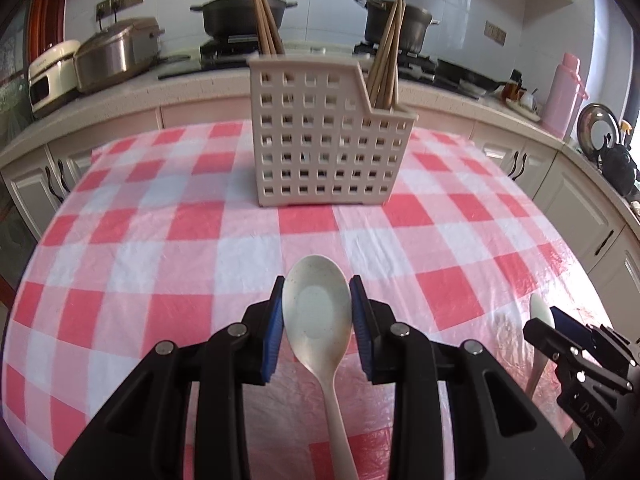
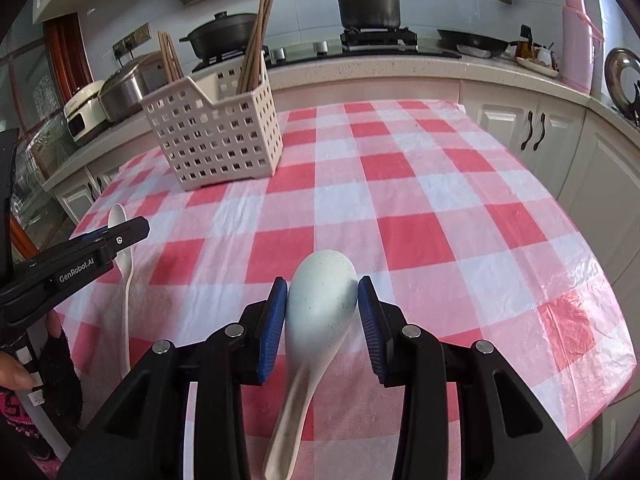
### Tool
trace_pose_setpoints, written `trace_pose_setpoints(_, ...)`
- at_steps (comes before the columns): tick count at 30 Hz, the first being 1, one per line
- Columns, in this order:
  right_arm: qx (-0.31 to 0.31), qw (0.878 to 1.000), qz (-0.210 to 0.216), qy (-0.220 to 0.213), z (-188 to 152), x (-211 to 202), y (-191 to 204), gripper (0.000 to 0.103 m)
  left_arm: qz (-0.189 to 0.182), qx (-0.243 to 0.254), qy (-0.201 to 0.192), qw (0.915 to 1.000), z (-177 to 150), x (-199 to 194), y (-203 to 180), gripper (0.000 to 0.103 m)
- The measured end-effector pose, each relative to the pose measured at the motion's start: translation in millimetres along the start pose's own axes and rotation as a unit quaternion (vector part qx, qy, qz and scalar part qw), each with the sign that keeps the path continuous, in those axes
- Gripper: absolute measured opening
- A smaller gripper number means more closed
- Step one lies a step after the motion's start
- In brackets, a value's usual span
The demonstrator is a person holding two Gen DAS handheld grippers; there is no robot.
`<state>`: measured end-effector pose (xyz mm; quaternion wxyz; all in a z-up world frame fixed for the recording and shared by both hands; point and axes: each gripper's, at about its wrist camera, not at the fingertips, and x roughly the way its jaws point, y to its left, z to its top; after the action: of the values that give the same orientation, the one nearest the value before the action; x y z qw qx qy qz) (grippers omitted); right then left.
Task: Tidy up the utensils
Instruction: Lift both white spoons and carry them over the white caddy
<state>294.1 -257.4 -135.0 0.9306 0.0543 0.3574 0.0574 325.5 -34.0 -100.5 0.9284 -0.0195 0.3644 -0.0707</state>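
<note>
Counts on my worktop

I count two spoons, the white spoon point(image 1: 316, 316) between my left tool's point(image 1: 317, 304) pads and the pale blue spoon point(image 2: 322, 300) between my right tool's point(image 2: 322, 304), one utensil basket point(image 1: 328, 140), two bundles of chopsticks point(image 1: 384, 56), two black pots point(image 2: 370, 4), and one pink flask point(image 2: 578, 40).

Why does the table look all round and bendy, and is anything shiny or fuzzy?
Left wrist view: the fisheye lens bows the checked tablecloth and counter; the utensil basket looks slightly soft. Right wrist view: same bending, with window glare shining on the plastic cloth's right edge; the spoon looks sharp.
</note>
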Motion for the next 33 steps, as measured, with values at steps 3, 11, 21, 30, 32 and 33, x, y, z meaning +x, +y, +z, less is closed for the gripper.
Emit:
trace_pose_setpoints(3,0.0,1.0,0.002,-0.013,2,-7,3,0.036,-0.002,0.002,-0.016,0.9999,2,-11,2,0.031)
trace_pose_setpoints(11,-0.008,0.999,0.004,-0.037,6,-19,16,0.035,-0.001,0.006,-0.05,0.9987,5,-34,12,0.03)
trace_pose_setpoints(21,-0.014,0.998,0.003,-0.06,15,-28,30,0.035,0.004,0.01,-0.073,0.9972,8,-50,22,0.03)
trace_pose_setpoints(30,-0.02,0.996,0.001,-0.082,31,-31,40,0.033,0.005,0.019,-0.089,0.9958,18,-56,26,0.03)
trace_pose_setpoints(32,-0.02,0.996,0.001,-0.086,35,-31,43,0.033,0.005,0.022,-0.093,0.9954,23,-57,27,0.03)
trace_pose_setpoints(33,-0.021,0.996,0.001,-0.089,38,-30,44,0.032,0.006,0.024,-0.095,0.9951,25,-57,27,0.03)
